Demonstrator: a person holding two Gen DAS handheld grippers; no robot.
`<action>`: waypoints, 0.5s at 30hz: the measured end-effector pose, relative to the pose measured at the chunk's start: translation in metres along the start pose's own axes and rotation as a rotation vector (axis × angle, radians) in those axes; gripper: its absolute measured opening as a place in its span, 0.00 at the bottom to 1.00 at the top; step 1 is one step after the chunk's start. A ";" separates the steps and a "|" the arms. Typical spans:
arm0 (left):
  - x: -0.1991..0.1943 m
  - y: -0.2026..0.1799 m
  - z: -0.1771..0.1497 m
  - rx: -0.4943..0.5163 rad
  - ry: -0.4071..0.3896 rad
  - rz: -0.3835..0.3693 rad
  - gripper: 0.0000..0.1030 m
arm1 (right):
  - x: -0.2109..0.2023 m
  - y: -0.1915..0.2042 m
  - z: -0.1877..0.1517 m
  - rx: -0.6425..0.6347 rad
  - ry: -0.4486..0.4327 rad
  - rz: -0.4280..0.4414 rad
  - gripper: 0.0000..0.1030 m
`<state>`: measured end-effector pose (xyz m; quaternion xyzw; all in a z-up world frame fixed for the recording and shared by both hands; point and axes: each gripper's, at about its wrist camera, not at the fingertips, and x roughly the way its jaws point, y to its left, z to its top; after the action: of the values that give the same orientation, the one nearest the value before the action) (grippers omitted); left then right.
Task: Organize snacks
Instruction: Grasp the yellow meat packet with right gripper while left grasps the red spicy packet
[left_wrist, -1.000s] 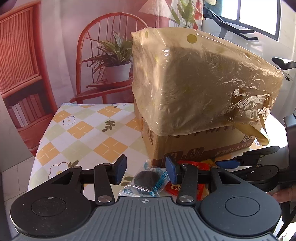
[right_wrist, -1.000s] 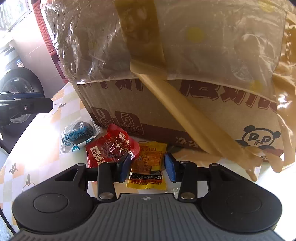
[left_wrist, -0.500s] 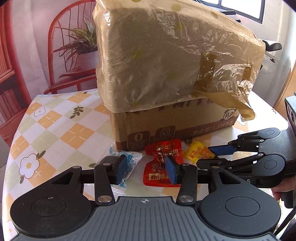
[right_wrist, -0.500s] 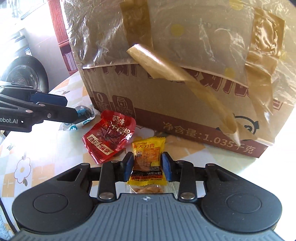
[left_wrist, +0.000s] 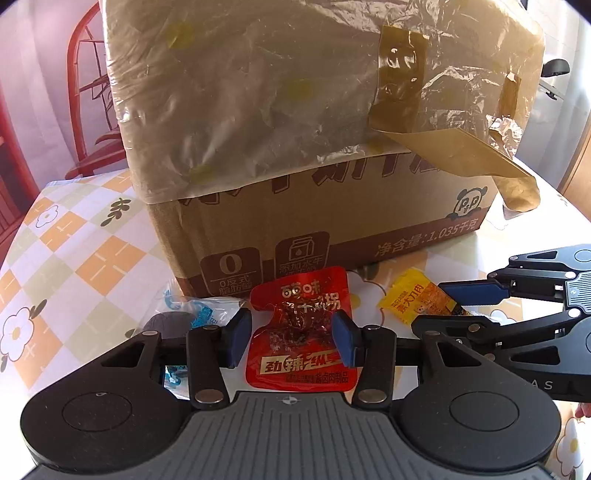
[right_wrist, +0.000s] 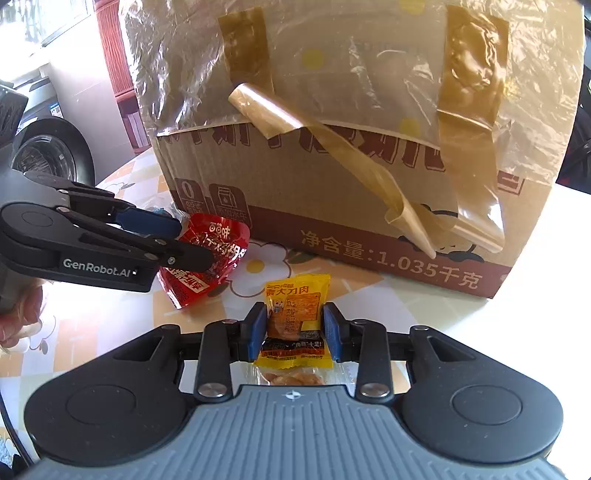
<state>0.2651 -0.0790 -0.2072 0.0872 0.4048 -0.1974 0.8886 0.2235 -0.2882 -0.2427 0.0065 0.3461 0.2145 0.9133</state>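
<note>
Sitting on the checked desk (left_wrist: 81, 258), a large cardboard box (left_wrist: 332, 221) draped in clear plastic. Lying flat just in front of it, a red snack packet (left_wrist: 301, 332), long axis pointing toward the box, framed between the parted, not-touching pads of the left gripper (left_wrist: 291, 338). Just to its right, a smaller yellow snack packet (right_wrist: 295, 317), lengthwise toward the box, being squeezed by the right gripper (right_wrist: 294, 328), closing just now.

I see a red packet (left_wrist: 301, 332) centre frame, a yellow packet (right_wrist: 297, 317) with orange print, a brown carton (left_wrist: 332, 229), and an orange-checked, flowered worktop (left_wrist: 74, 258).
</note>
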 end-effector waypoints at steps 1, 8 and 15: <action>0.003 -0.001 0.000 0.002 0.002 0.008 0.49 | 0.002 0.001 0.000 0.001 -0.001 0.000 0.34; 0.017 -0.005 0.002 -0.021 -0.023 0.040 0.50 | 0.002 0.001 -0.003 0.007 -0.013 0.006 0.35; 0.005 -0.009 -0.009 -0.085 -0.056 0.017 0.30 | 0.001 0.000 -0.004 0.020 -0.019 0.010 0.35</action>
<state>0.2584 -0.0853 -0.2169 0.0470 0.3869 -0.1748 0.9042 0.2211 -0.2886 -0.2464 0.0196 0.3393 0.2154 0.9155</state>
